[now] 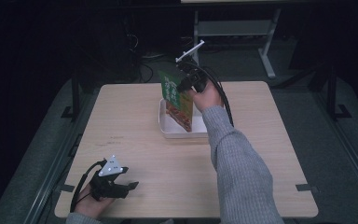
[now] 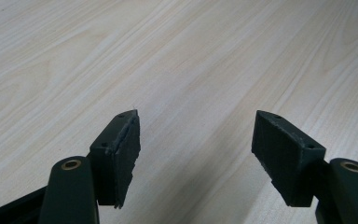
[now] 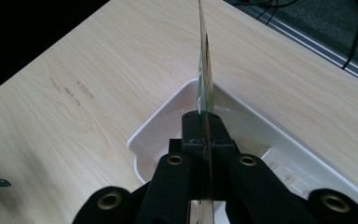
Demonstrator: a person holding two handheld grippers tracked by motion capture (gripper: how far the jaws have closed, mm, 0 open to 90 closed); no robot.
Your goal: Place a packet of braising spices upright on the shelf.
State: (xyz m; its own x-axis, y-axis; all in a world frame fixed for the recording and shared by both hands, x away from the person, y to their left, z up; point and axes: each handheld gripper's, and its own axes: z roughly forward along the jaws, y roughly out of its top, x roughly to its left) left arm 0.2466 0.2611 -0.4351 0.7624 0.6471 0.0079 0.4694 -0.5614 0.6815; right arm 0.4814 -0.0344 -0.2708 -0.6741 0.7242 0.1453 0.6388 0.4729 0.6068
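Above the white tray point(image 1: 177, 132), the right tongs point(image 1: 185, 84) pinch a green packet point(image 1: 176, 100) upright for lowering; at seven o'clock on the surface point(image 1: 140, 140), the left tongs point(image 1: 128, 186) rest open, empty.

A pale wood-grain table point(image 1: 135, 126) with a smooth, matt top. A white tray point(image 3: 279, 144) of glossy, smooth plastic. A thin, flat packet point(image 1: 177, 100), glossy and printed green and red. Matt black plastic grippers: the left gripper's point(image 2: 196, 154) pads point(image 2: 128, 154) look rough-edged, with brass-coloured rivets. A grey knitted sleeve point(image 1: 242, 172).
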